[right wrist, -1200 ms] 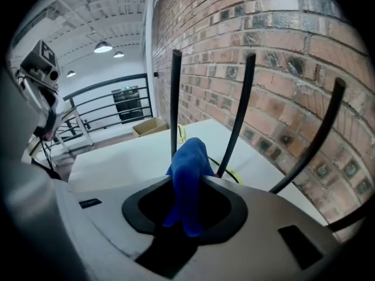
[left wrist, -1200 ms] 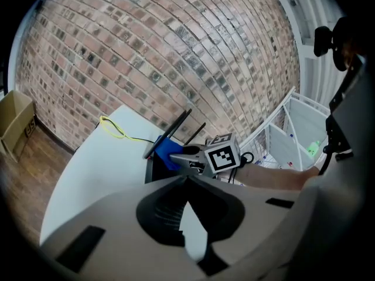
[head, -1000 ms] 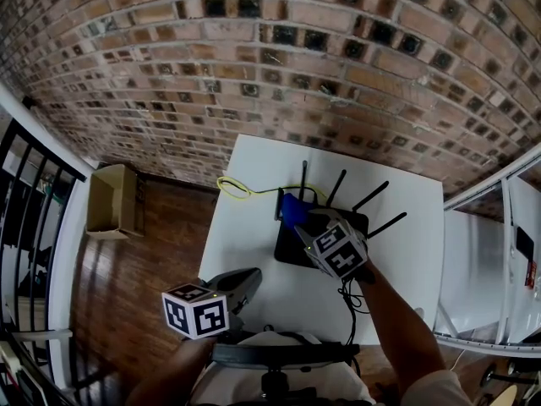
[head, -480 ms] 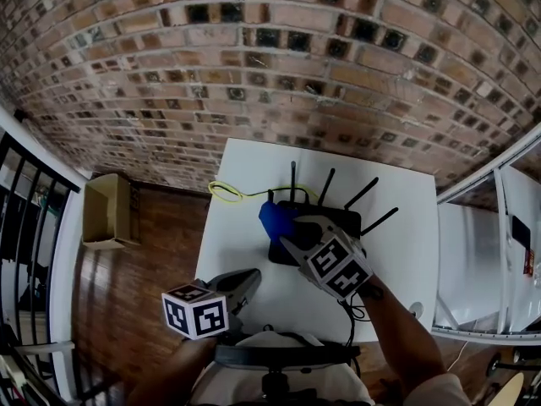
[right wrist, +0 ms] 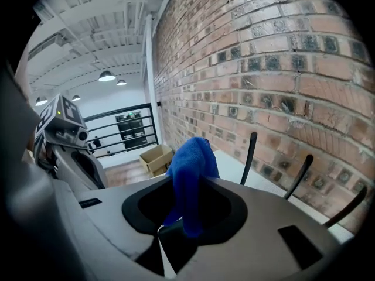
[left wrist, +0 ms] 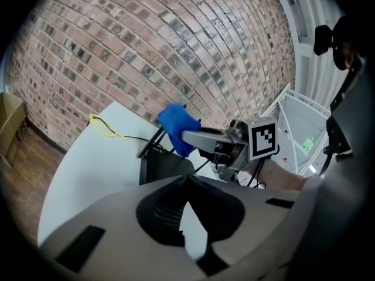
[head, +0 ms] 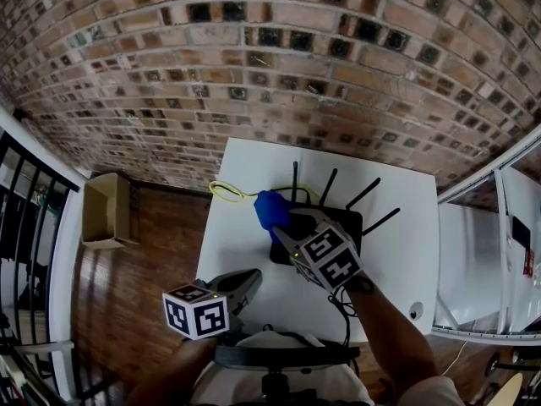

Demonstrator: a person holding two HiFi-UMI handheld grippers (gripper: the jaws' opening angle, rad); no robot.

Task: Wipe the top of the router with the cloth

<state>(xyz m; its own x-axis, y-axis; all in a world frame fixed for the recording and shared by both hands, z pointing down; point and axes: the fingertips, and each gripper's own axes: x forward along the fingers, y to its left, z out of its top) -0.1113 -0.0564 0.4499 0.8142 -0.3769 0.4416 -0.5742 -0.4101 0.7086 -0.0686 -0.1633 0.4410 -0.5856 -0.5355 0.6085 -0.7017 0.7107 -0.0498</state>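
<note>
The black router (head: 353, 220) with several upright antennas (right wrist: 249, 157) lies on the white table (head: 245, 244). My right gripper (head: 286, 225) is shut on a bunched blue cloth (head: 270, 210). The cloth hangs a little above the router's far left corner. The left gripper view shows the cloth (left wrist: 177, 124) over the router (left wrist: 161, 163). In the right gripper view the cloth (right wrist: 190, 157) sticks up from between the jaws of the right gripper (right wrist: 188, 186). My left gripper (head: 245, 282) hovers at the table's near left edge, shut and holding nothing.
A yellow cable (head: 226, 193) loops on the table behind the router, and a black cable (head: 348, 299) runs off the near edge. A brick wall (head: 279, 74) backs the table. A cardboard box (head: 108, 211) and a railing (head: 25, 210) stand left, a white frame (head: 490, 227) right.
My right gripper has risen with the cloth and shifted left, from over the router's top to above its far left corner. The left gripper has kept still.
</note>
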